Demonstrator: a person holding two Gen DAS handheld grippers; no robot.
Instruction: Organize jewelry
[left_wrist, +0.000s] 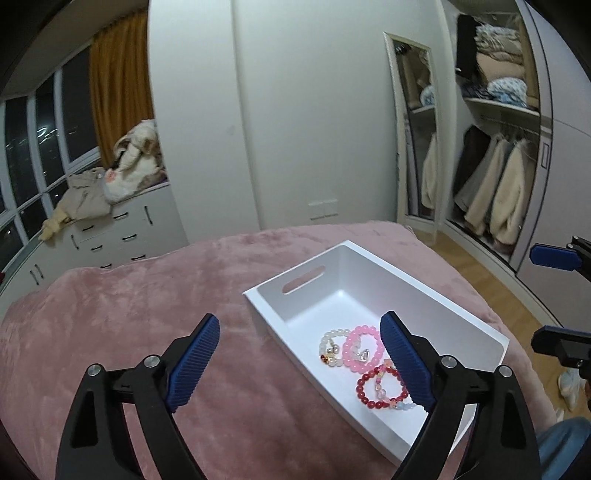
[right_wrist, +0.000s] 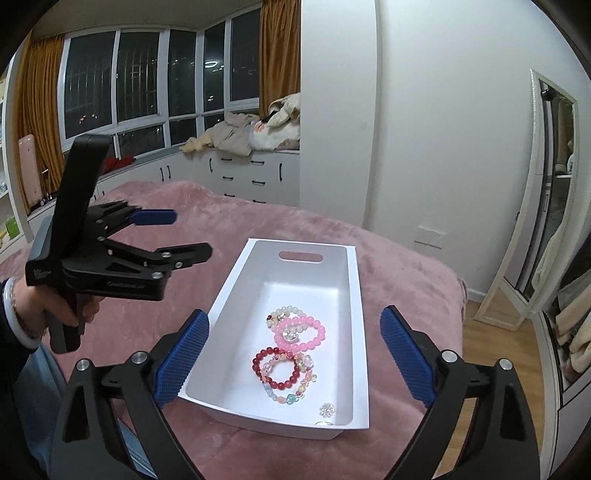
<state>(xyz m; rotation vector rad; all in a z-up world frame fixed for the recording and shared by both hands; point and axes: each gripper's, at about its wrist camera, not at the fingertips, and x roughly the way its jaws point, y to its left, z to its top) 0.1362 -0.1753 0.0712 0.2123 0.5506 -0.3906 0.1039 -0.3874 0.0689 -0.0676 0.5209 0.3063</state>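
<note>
A white tray (right_wrist: 354, 332) with a handle slot lies on the pink blanket (right_wrist: 258, 221). Inside it lie a pink bead bracelet (right_wrist: 300, 331), a white bead bracelet (right_wrist: 282, 314), a red bead bracelet (right_wrist: 277, 369), a pastel bracelet (right_wrist: 295, 393) and a small silver flower piece (right_wrist: 327, 408). The tray (left_wrist: 461, 325) and bracelets (left_wrist: 364, 349) also show in the left wrist view. My left gripper (left_wrist: 299, 360) is open and empty, above the tray's left edge. My right gripper (right_wrist: 293, 362) is open and empty, above the tray's near end.
The left gripper (right_wrist: 184, 234), held in a hand, shows in the right wrist view left of the tray. White drawers with piled clothes (right_wrist: 243, 136) stand behind the bed. A mirror (right_wrist: 543, 206) and an open wardrobe (left_wrist: 495, 147) stand to the right over wooden floor.
</note>
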